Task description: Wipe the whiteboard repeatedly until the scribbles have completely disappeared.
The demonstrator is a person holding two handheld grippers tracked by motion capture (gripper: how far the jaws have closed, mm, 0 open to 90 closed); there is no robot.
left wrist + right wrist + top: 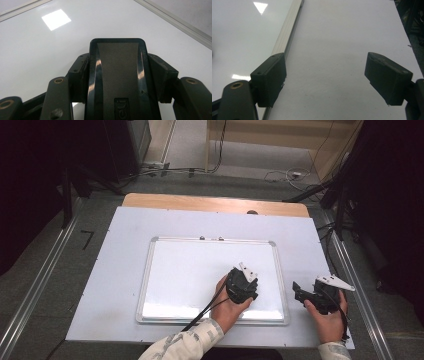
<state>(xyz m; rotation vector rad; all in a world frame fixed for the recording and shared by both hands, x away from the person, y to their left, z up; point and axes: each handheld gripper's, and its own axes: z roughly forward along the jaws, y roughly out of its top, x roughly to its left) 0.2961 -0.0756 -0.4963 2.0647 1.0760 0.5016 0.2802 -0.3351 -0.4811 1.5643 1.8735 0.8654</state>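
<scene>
Two hand-held grippers sit low over a table covered with a white sheet [110,285], on which a whiteboard [185,270] with a silver frame lies flat. Seen from the high view, the left gripper [243,287] is over the lower right part of the whiteboard, held by the person's left hand [227,307], a patterned sleeve [185,346] reaching in from the bottom edge. In the left gripper view its two black jaws are clamped against the sides of a black eraser [117,75], a rounded block with a grey felt face, which sits just above the glossy board surface; whether it touches the board cannot be told. The right gripper [306,296] is to the right of the board's frame, over the bare white sheet, held by the right hand [330,320]. In the right gripper view its jaws stand wide apart with nothing between them, the board's frame [287,37] running past the left jaw.
</scene>
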